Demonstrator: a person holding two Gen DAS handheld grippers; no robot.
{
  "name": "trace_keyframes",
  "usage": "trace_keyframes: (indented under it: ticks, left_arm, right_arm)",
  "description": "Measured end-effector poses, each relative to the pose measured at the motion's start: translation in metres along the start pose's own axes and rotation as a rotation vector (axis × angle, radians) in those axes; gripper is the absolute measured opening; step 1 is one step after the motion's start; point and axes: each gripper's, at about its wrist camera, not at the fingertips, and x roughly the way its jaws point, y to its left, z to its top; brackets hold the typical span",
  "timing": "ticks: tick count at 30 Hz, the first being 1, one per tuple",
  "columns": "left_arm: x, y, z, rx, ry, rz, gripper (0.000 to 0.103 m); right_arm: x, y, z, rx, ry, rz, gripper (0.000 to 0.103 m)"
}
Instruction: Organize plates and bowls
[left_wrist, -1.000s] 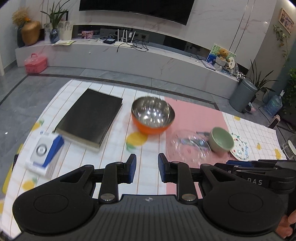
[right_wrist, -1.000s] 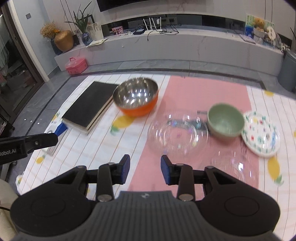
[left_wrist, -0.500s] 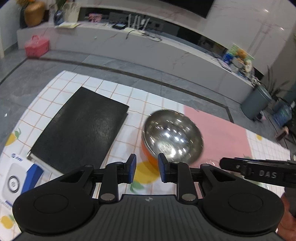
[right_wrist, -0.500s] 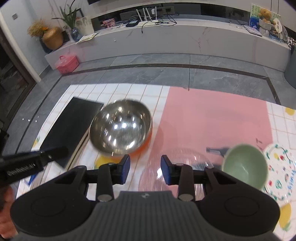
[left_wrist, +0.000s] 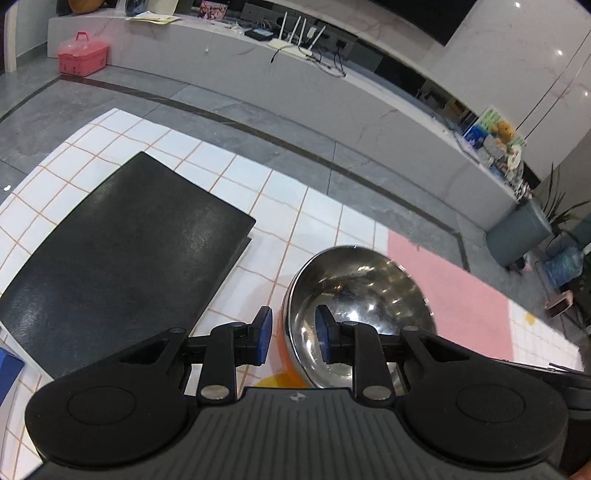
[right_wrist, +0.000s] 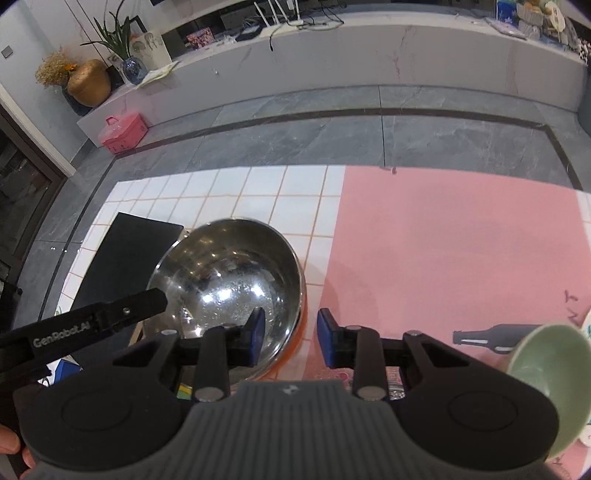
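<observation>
Both tools straddle the steel bowl's (left_wrist: 354, 310) rim: left tool (left_wrist: 291, 334) part-spread, right tool (right_wrist: 290, 336) closing, neither pinching.

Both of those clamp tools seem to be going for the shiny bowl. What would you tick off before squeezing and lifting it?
1. Left gripper straddles the steel bowl rim: ok.
2. Right gripper straddles the opposite rim: ok, its jaws are closing.
3. Pads pressing the rim on both sides: not ok yet, gaps show.
4. Bowl empty: ok.
5. Black book clear of the bowl: cannot tell, they sit very close.
6. Green bowl out of the way: ok.
</observation>
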Motion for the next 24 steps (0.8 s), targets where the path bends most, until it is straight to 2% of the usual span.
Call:
trace_keyframes:
  ticks: [3, 5, 8, 15, 24]
  left_arm:
    - [0.005, 0.000, 0.000, -0.006, 0.011, 0.006, 0.028]
    - [0.008, 0.002, 0.000, -0.018, 0.021, 0.002, 0.019]
    - [0.009, 0.002, 0.000, -0.005, 0.027, 0.027, 0.011]
    - [-0.002, -0.010, -0.005, 0.044, 0.025, 0.053, 0.010]
    - [-0.061, -0.018, -0.025, 0.036, -0.008, 0.081, 0.010]
  right_arm:
    - [0.007, -0.003, 0.000, 0.028, 0.012, 0.019, 0.020]
    - [0.009, -0.003, 0.001, 0.026, 0.014, 0.011, 0.017]
    - [0.010, -0.004, 0.001, 0.035, 0.012, 0.011, 0.015]
    - [0.000, -0.003, -0.003, 0.044, 0.014, 0.000, 0.011]
    - [-0.051, 0.014, -0.028, 0.018, -0.011, 0.033, 0.010]
